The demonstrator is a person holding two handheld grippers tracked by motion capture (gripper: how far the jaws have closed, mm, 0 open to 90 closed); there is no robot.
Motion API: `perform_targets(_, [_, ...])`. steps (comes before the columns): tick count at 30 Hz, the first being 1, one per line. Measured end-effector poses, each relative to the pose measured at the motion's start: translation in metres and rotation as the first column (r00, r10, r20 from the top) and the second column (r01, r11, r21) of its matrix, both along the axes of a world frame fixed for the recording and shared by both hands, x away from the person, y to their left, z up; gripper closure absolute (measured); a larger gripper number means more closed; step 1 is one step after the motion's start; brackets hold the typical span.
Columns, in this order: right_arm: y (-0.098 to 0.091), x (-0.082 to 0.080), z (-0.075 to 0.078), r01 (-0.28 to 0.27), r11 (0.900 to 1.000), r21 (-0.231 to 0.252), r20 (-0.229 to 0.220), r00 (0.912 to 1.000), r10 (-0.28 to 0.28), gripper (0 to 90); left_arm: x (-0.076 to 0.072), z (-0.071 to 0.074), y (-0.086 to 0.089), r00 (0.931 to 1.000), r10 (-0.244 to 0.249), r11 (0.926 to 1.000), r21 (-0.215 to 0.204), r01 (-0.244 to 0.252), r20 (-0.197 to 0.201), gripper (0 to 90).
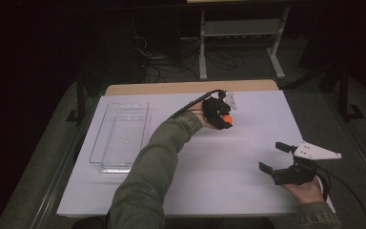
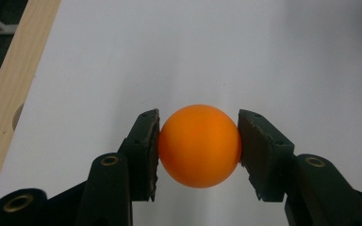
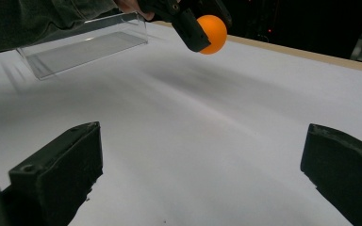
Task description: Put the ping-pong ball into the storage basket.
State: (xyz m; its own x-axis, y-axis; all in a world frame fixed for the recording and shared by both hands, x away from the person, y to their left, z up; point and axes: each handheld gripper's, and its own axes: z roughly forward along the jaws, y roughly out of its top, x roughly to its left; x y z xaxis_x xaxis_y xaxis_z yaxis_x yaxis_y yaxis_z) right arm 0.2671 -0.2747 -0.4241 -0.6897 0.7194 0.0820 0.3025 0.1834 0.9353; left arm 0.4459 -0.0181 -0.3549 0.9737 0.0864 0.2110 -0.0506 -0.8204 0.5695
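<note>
Now clear tray (image 1: 120,136) w/ bare floor, orange ball (image 1: 226,119) well apart.

Olive-green sleeves (image 1: 147,176); black tongs (image 1: 279,155) with brass screws, grey three-cornered plates, black cables.

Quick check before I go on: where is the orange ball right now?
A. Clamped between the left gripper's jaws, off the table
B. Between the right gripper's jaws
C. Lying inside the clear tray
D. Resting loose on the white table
A: the left gripper has both pads pressed on the orange ball, and the right gripper view shows it held above the table.
</note>
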Motion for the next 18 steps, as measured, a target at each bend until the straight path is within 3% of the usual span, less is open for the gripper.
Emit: perform_targets(18, [0.000, 0.000, 0.000, 0.000, 1.0000, -0.001, 0.000, 1.0000, 0.000, 0.0, -0.009, 0.018, 0.017, 0.9999, 0.009, 0.9999, 0.005, -0.009, 0.012, 50.9])
